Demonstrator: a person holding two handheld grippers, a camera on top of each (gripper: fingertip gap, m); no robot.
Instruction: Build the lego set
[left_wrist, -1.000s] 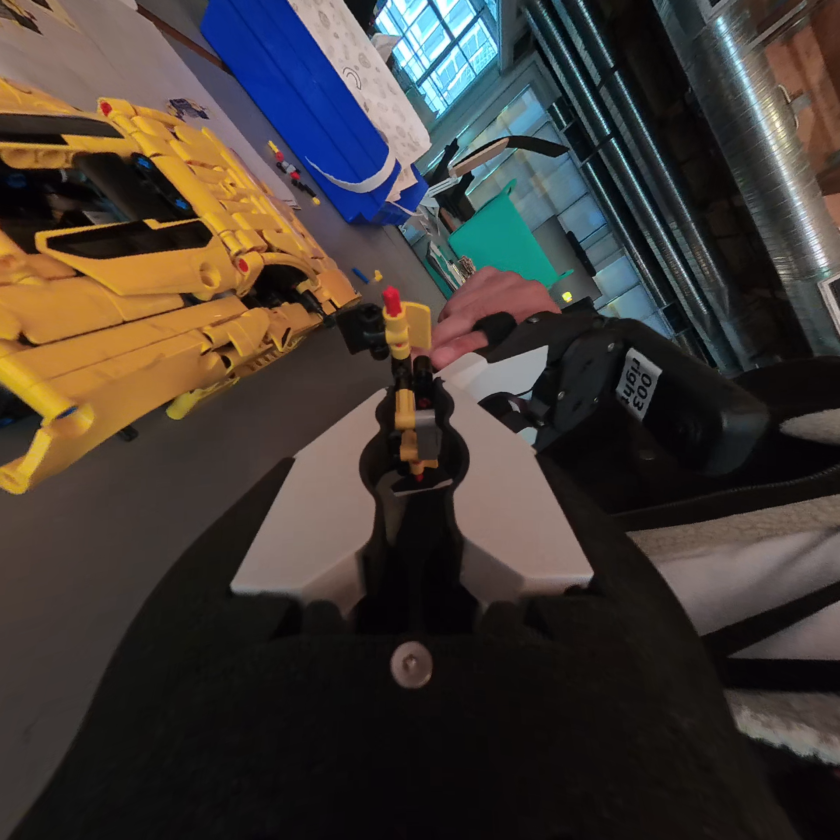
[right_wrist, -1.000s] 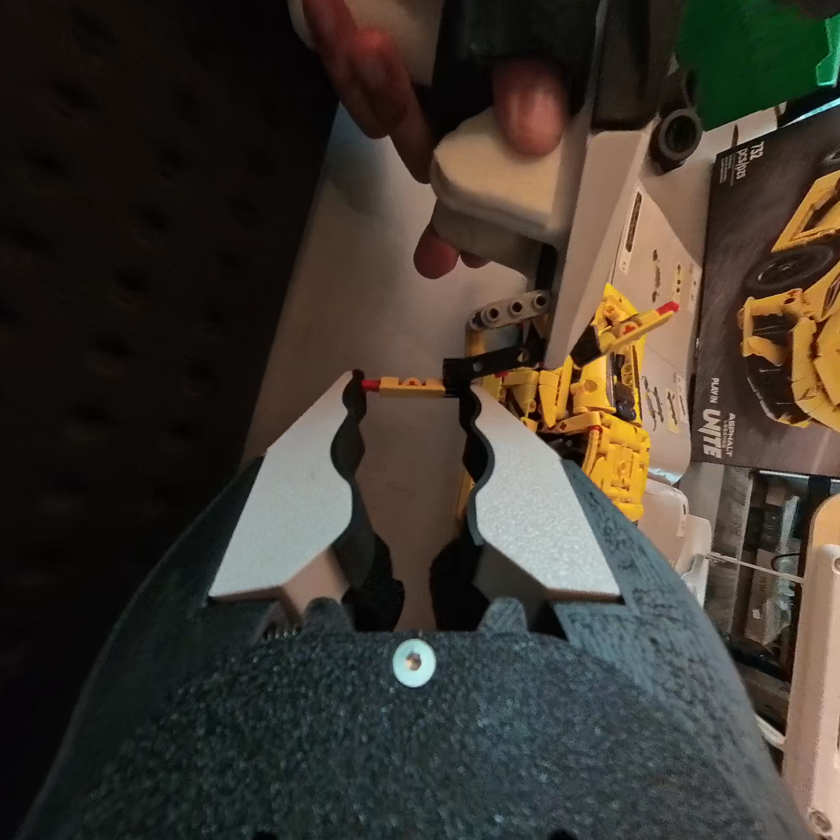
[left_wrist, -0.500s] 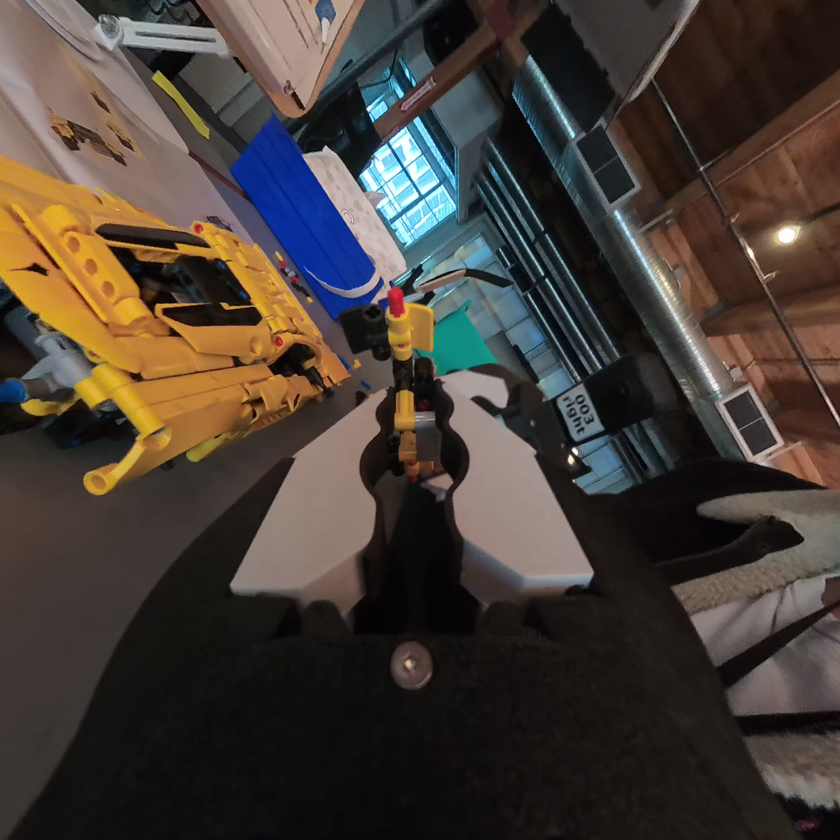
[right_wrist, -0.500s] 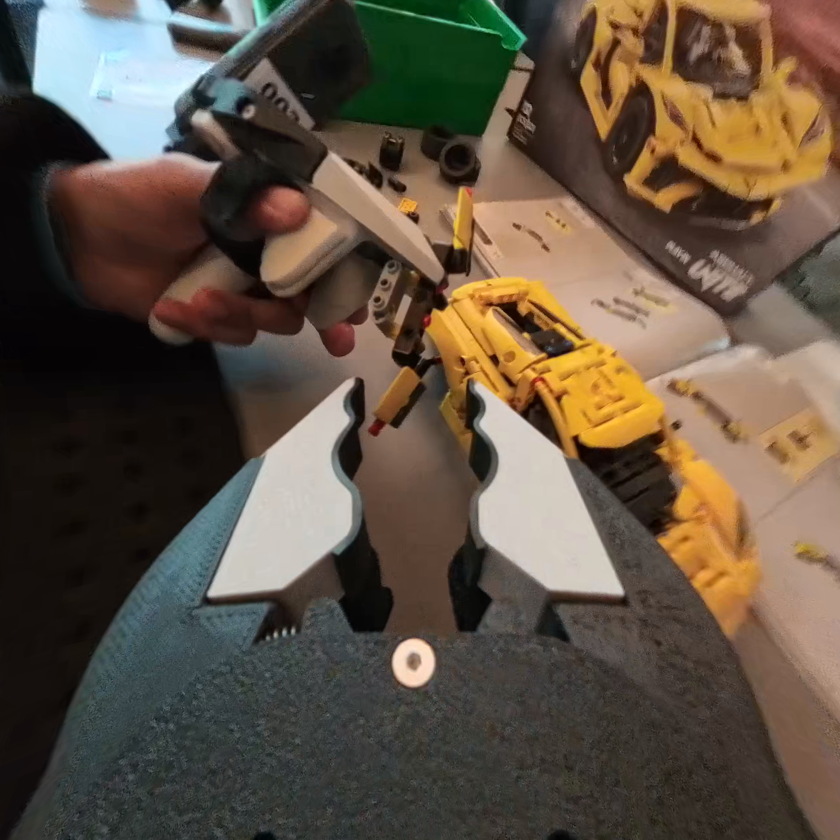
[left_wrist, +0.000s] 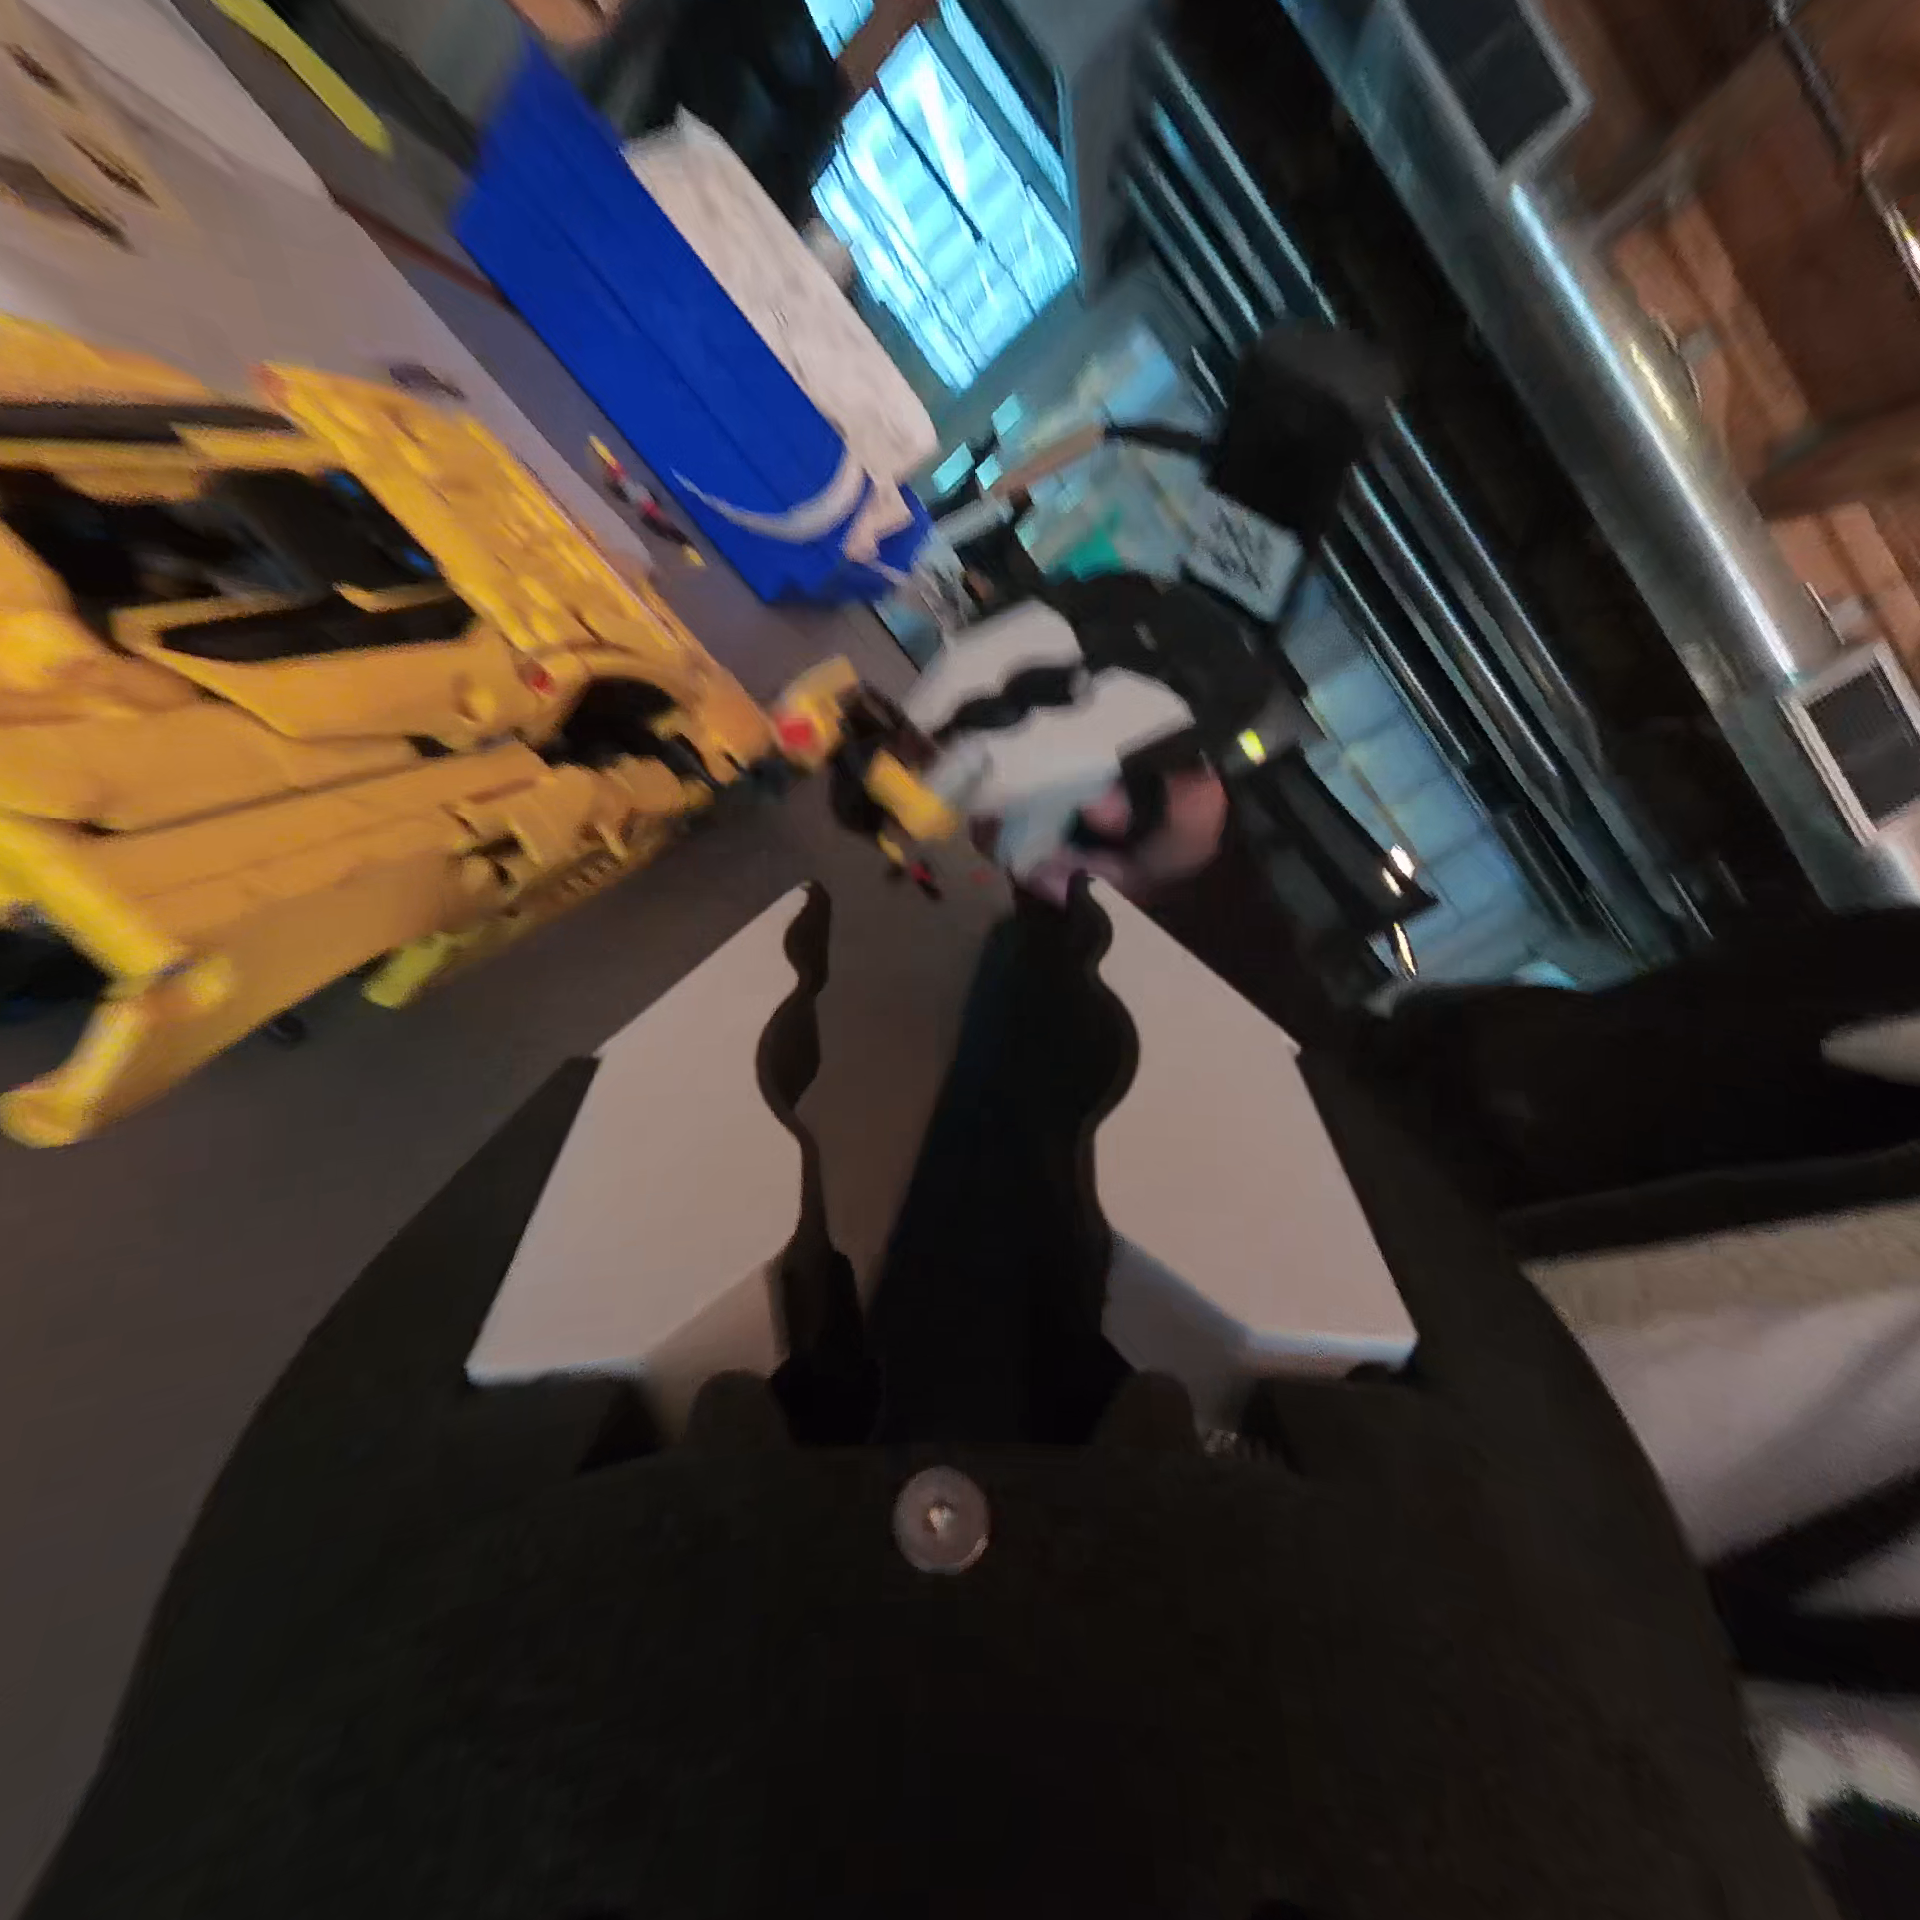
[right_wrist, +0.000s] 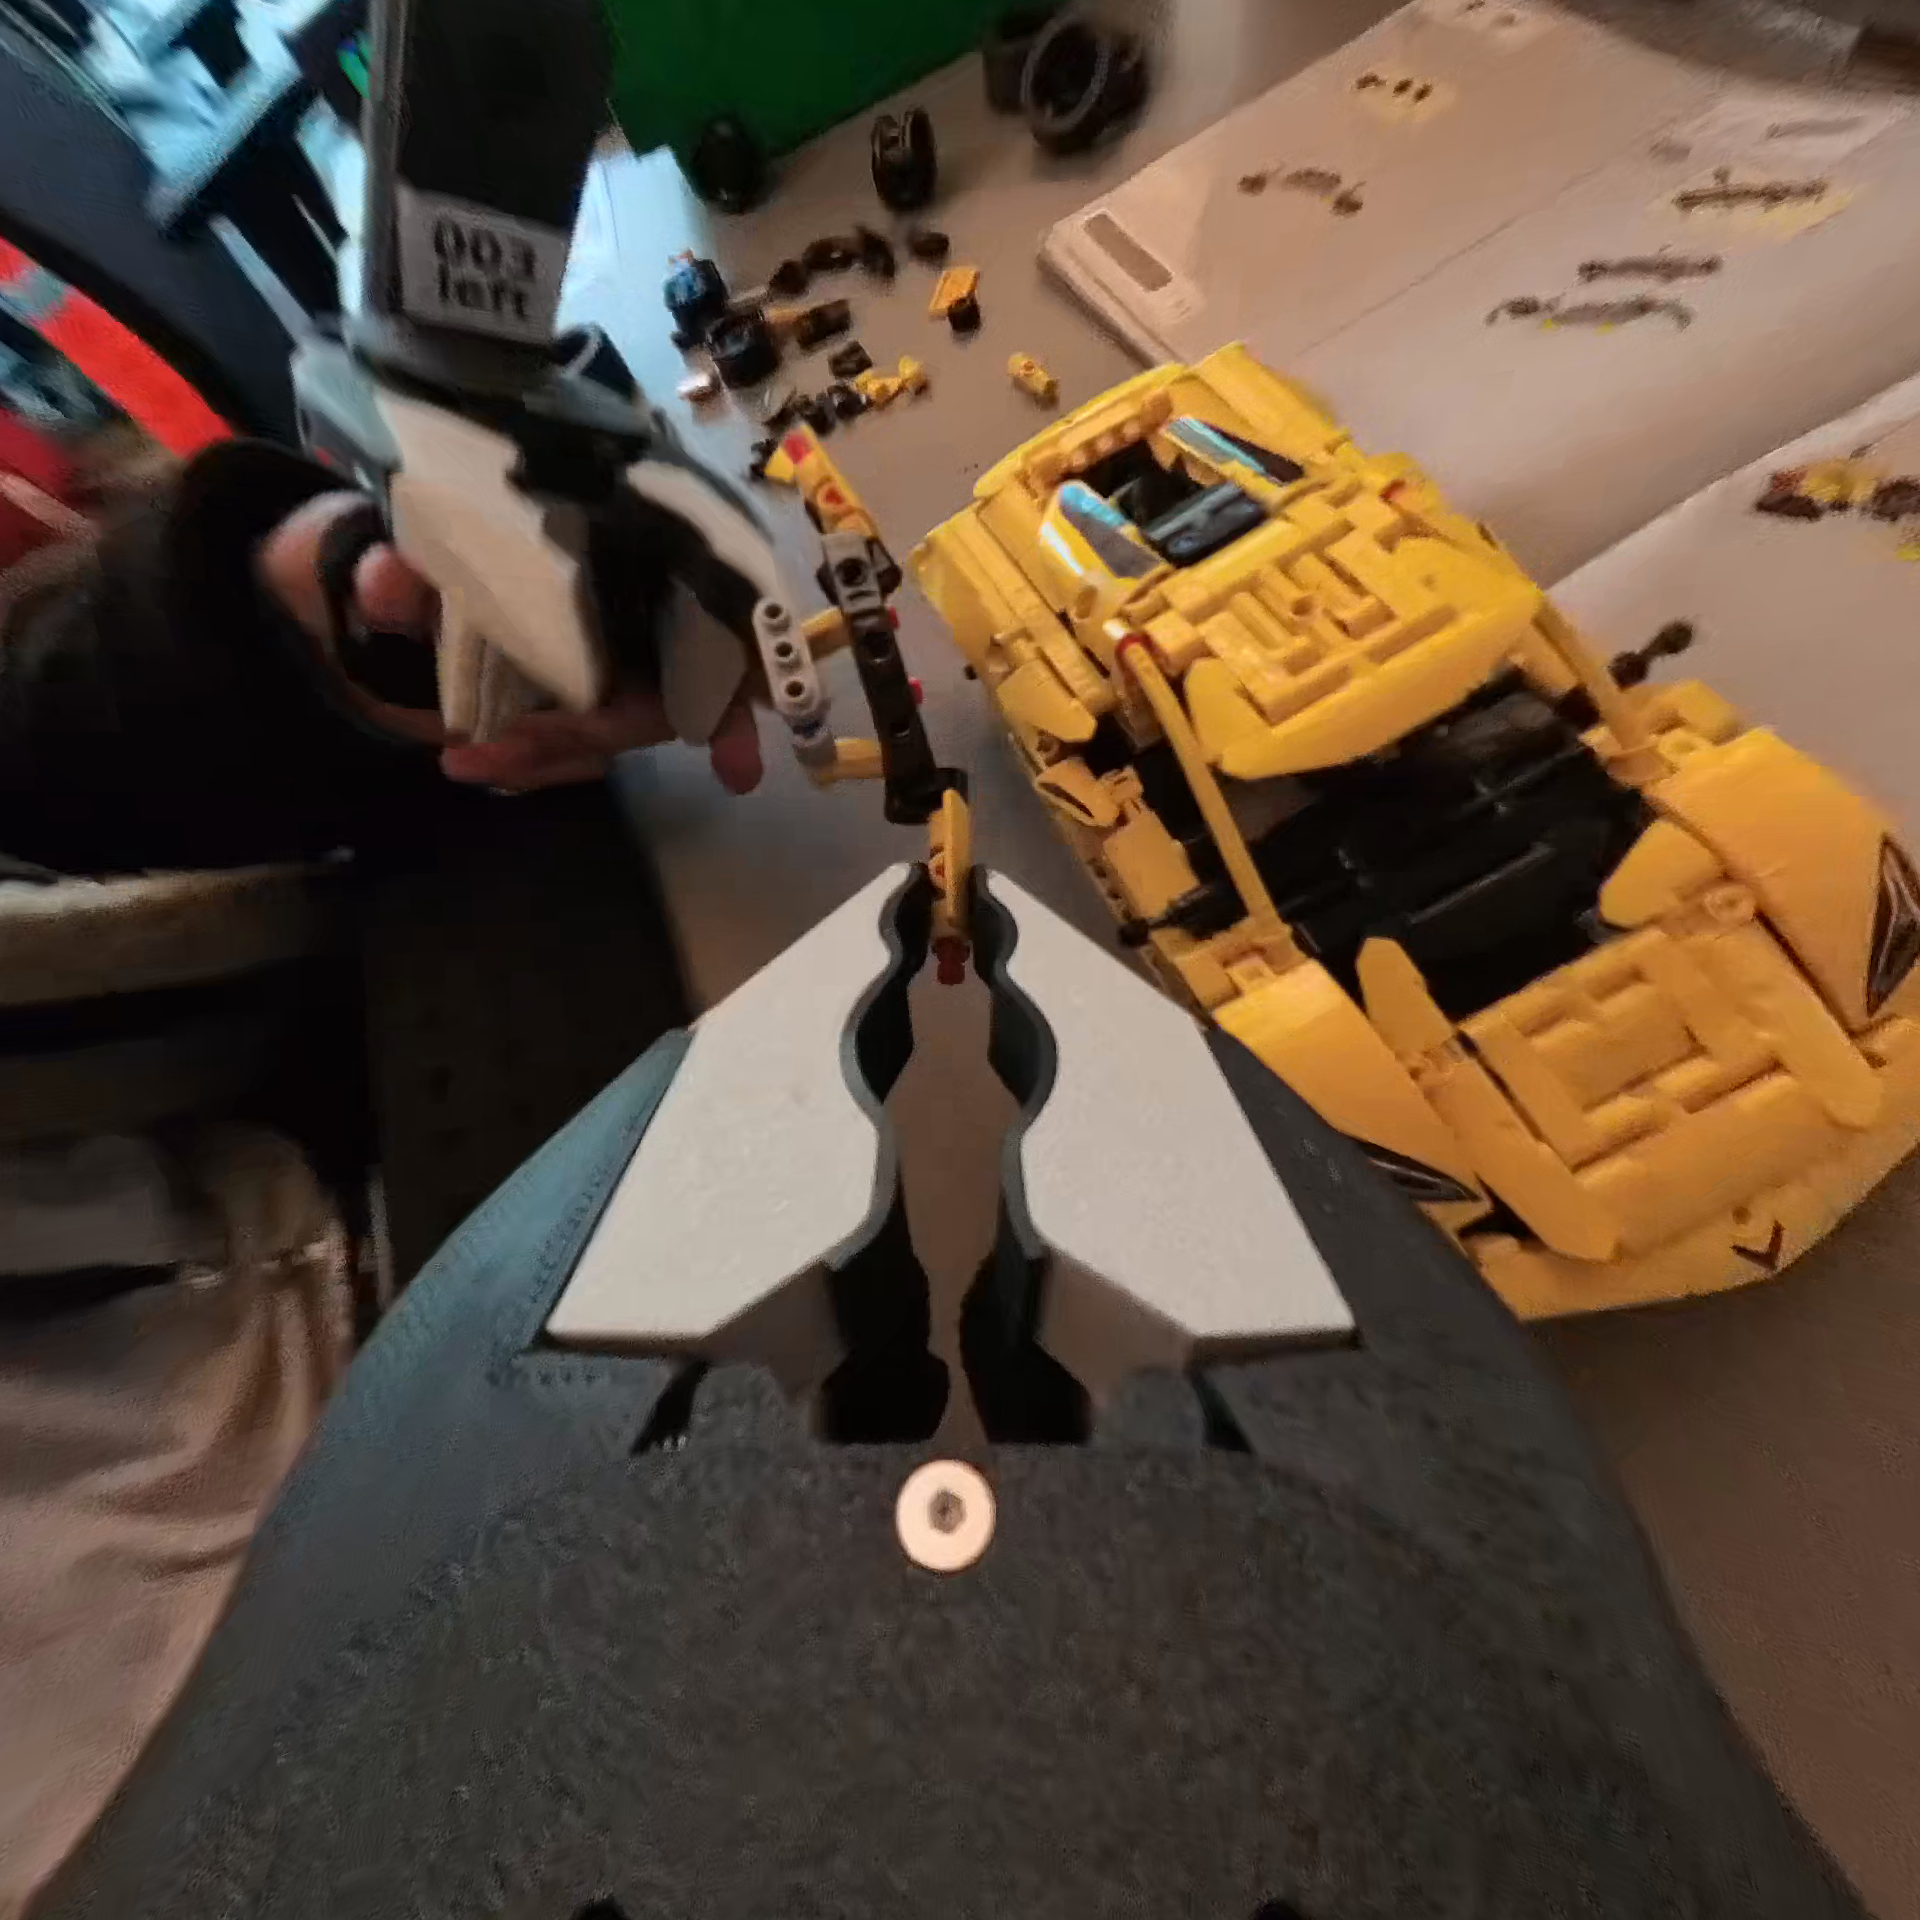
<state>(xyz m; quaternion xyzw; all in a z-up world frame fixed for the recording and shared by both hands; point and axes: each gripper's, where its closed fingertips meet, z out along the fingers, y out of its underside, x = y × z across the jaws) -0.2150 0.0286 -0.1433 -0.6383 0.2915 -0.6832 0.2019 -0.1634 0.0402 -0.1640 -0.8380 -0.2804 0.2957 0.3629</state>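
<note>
My right gripper (right_wrist: 951, 883) is shut on the yellow, red-tipped end of a small sub-assembly (right_wrist: 894, 717) made of a black curved beam, yellow pins and a grey beam, and holds it above the table. My left gripper (left_wrist: 951, 904) is open and empty, just behind that sub-assembly (left_wrist: 883, 790). In the right wrist view the left gripper (right_wrist: 665, 686) sits at the grey beam's end, held by a hand. The right gripper (left_wrist: 1029, 717) shows blurred in the left wrist view. The yellow lego car (right_wrist: 1403, 831) stands on the table right of the grippers and also shows in the left wrist view (left_wrist: 312, 727).
Several loose black and yellow parts (right_wrist: 831, 343) lie beyond the car, with black tyres (right_wrist: 1070, 73) and a green bin (right_wrist: 790, 62) behind them. An instruction booklet (right_wrist: 1455, 260) lies at the back right. A blue bag (left_wrist: 665, 343) stands past the car. There is about 6 centimeters between the tips of the two grippers.
My left gripper has opened and let go of the sub-assembly. My right gripper has closed on its yellow end and now carries it. Both views have swung.
</note>
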